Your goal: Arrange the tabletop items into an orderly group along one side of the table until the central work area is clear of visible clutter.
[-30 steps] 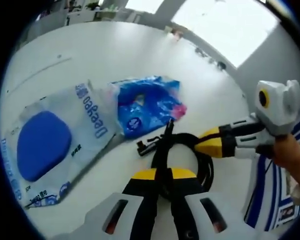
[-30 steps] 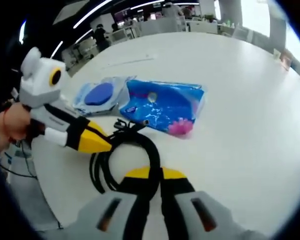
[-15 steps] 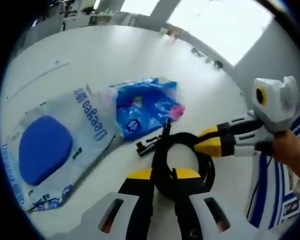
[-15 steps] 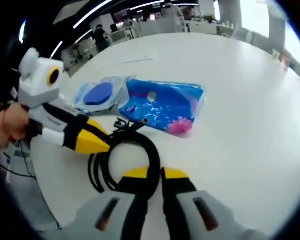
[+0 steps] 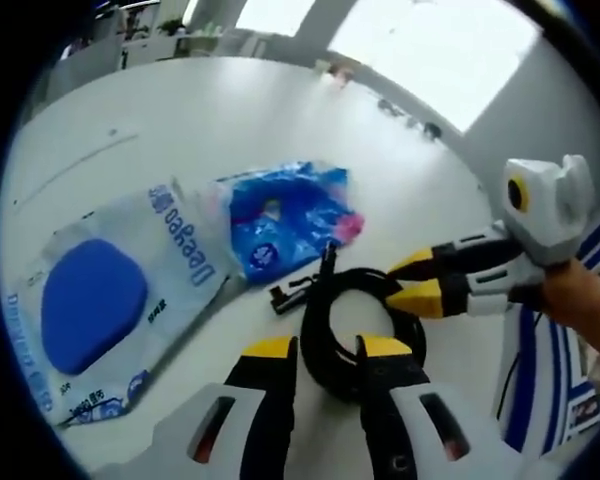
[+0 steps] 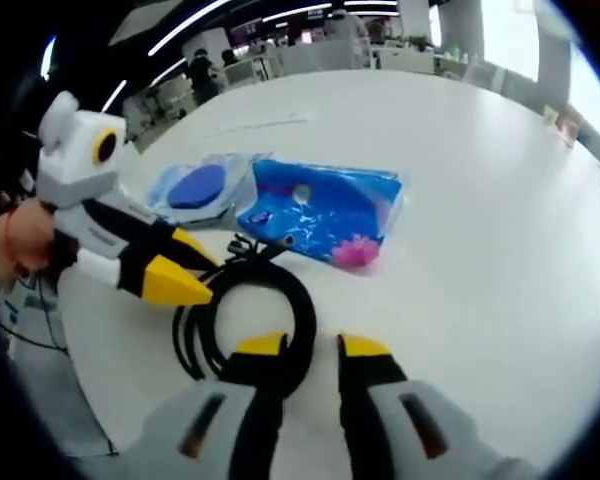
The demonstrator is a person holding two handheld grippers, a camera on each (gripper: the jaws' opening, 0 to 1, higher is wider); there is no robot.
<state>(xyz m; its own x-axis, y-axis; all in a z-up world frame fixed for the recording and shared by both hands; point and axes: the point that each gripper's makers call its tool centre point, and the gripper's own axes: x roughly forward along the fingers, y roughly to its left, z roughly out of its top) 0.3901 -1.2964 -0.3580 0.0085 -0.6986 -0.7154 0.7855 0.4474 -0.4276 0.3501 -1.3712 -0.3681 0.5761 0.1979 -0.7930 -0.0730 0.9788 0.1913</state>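
Three items are seen gathered near one edge of the white counter (image 6: 500,180): a coiled black cable (image 5: 355,310), a blue patterned packet (image 6: 325,210) just beside it, and a clear pouch with a blue pad (image 5: 110,295) next to that. The wide middle looks bare, so the task is judged largely done. The left gripper (image 5: 320,350) and right gripper (image 6: 310,345) are held low at opposite sides of the coil, jaws parted around its strands, nothing clamped
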